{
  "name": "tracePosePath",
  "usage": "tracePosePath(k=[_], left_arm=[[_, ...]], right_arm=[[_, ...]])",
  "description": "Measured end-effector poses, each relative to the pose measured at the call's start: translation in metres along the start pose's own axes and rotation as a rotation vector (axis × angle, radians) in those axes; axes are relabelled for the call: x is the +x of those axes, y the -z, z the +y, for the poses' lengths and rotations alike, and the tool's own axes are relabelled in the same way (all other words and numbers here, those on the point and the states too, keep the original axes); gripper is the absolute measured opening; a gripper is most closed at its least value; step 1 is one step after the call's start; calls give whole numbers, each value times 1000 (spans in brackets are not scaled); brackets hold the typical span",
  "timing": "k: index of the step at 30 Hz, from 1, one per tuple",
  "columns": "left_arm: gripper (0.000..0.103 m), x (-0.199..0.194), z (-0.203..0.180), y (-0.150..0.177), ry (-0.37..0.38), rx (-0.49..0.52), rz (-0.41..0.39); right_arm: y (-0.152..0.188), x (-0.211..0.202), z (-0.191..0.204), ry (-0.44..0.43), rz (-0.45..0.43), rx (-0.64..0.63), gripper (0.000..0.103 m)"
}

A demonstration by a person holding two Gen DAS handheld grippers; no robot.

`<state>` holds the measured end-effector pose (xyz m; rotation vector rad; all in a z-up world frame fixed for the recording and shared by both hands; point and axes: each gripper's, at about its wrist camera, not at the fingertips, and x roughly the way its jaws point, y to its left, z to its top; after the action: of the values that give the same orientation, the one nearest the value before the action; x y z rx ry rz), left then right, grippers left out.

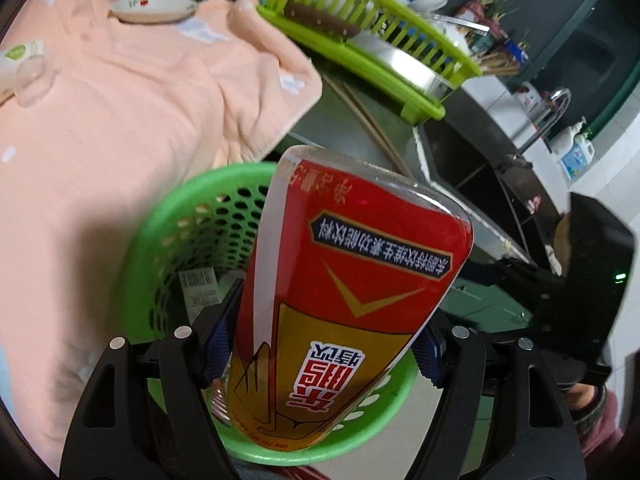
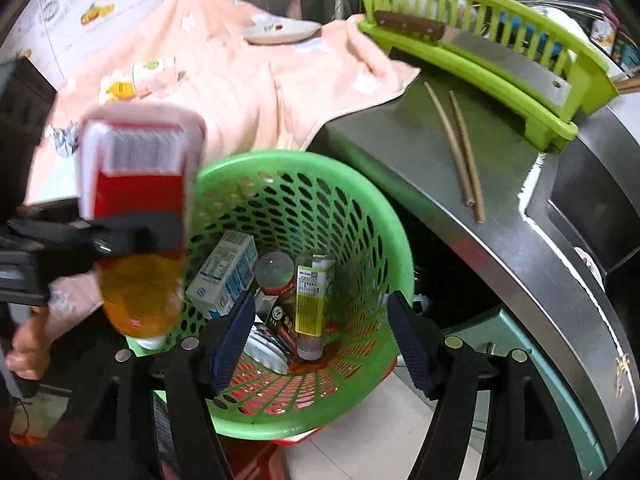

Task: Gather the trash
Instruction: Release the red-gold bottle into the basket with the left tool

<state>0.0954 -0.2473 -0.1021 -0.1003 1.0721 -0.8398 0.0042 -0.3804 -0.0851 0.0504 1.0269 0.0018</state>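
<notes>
My left gripper [image 1: 326, 344] is shut on a red and gold drink bottle [image 1: 352, 288], held cap-down over the green perforated basket [image 1: 160, 216]. In the right wrist view the same bottle [image 2: 140, 208] hangs blurred at the basket's left rim [image 2: 392, 216]. My right gripper [image 2: 322, 332] stands open above the basket with nothing between its fingers. Inside lie a blue and white carton [image 2: 224, 276], a yellow-labelled bottle [image 2: 312, 300] and a red-labelled bottle [image 2: 276, 276]. A small pale bottle [image 2: 154, 72] and a foil wad [image 2: 60, 138] rest on the pink towel.
The pink towel [image 1: 120, 120] covers the steel counter, with a plate [image 2: 280, 32] on it. A lime dish rack [image 2: 480, 40] holding a cleaver stands at the back. Two chopsticks [image 2: 456, 148] lie on bare steel. A sink and tap [image 1: 552, 116] are to the right.
</notes>
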Motion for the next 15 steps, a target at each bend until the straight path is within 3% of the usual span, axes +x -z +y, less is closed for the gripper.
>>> tracePosePath(k=[9, 15], left_arm=[[78, 25, 0, 12, -17, -4, 83], [81, 21, -2, 17, -11, 12, 93]], right_arm=[[5, -4, -17, -4, -18, 61, 67], [2, -7, -17, -4, -35, 62, 67]])
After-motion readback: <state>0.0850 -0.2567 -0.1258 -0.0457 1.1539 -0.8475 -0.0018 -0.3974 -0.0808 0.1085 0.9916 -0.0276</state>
